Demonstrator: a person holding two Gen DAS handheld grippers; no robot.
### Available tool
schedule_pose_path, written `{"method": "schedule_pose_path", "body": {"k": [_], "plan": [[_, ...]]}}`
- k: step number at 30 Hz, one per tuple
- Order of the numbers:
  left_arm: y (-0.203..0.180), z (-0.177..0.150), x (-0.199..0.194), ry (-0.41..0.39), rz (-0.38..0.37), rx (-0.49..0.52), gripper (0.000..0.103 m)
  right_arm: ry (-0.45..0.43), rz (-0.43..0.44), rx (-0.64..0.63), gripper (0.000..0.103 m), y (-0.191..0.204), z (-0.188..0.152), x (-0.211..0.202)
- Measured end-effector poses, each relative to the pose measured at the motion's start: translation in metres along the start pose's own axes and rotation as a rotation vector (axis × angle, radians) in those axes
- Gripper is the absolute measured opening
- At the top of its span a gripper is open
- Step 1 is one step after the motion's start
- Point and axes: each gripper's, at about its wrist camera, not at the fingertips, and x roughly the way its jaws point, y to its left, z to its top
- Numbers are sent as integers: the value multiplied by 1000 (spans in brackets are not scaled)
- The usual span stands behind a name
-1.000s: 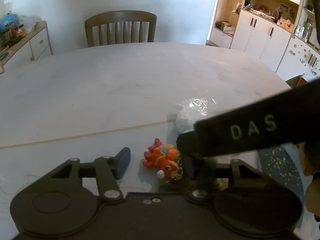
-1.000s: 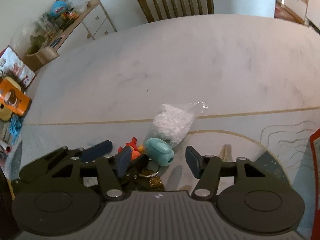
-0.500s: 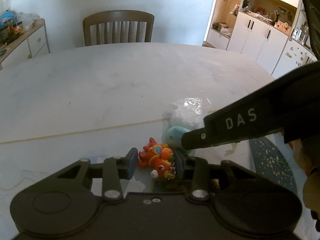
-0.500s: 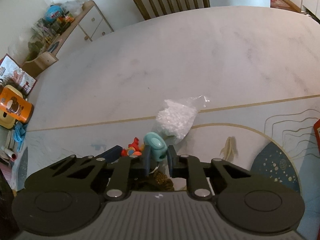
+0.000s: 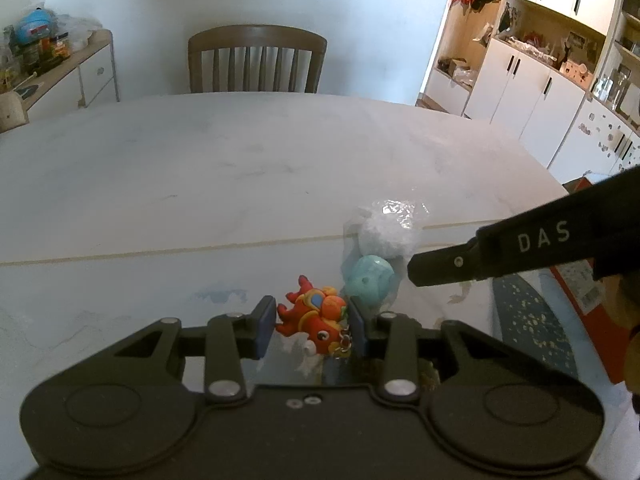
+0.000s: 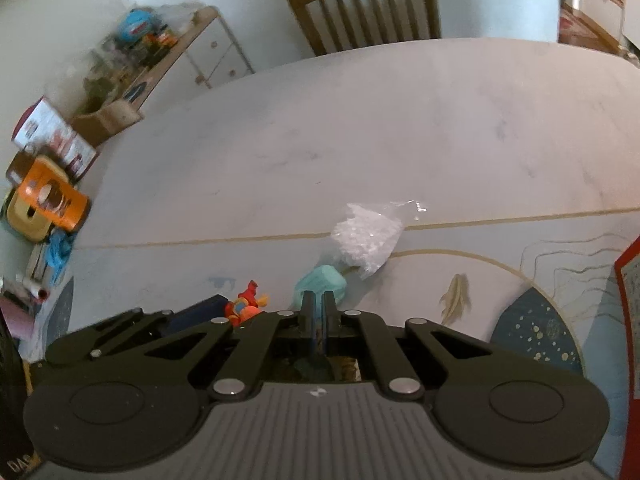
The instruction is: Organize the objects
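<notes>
A red and orange toy figure (image 5: 316, 316) with a small keyring lies on the white table (image 5: 200, 180), and my left gripper (image 5: 312, 326) is shut on it, one pad at each side. Just right of it lies a teal toy (image 5: 370, 278) against a clear bag of white bits (image 5: 390, 234). In the right wrist view my right gripper (image 6: 319, 312) has its fingers almost together, pinching the near edge of the teal toy (image 6: 322, 284). The bag (image 6: 366, 240) lies just beyond. The red toy (image 6: 246, 304) shows to the left.
A wooden chair (image 5: 256, 60) stands at the table's far side. A cluttered sideboard (image 5: 60, 64) is at the left and white cupboards (image 5: 540, 80) at the right. A red box edge (image 6: 628, 320) sits at the table's right; an orange container (image 6: 44, 200) lies off its left.
Both grippers went from open to shut: the left closed on the red toy, the right on the teal toy until its fingers nearly met. Both toys stayed near the bag.
</notes>
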Motion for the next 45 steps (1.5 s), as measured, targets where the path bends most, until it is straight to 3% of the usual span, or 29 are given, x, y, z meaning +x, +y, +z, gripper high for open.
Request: {"method": "schedule_pose_path", "body": {"k": [6, 9, 13, 14, 31, 33, 36, 45], "plan": [[9, -6, -13, -5, 15, -34, 37, 3, -8, -60, 11, 10, -2, 3], [14, -8, -17, -7, 24, -50, 37, 9, -19, -82, 25, 16, -5, 8], [17, -11, -20, -9, 28, -62, 37, -9, -33, -70, 54, 21, -5, 9], [17, -11, -20, -11, 30, -65, 37, -12, -37, -68, 55, 21, -5, 10], [22, -10, -19, -17, 44, -85, 37, 40, -123, 55, 55, 19, 2, 48], [22, -10, -19, -18, 45, -89, 37, 39, -125, 44, 53, 20, 1, 49], [22, -11, -20, -23, 48, -88, 37, 40, -123, 42, 36, 19, 2, 49], [15, -9, -24, -32, 57, -91, 37, 25, -88, 54, 35, 11, -3, 39]]}}
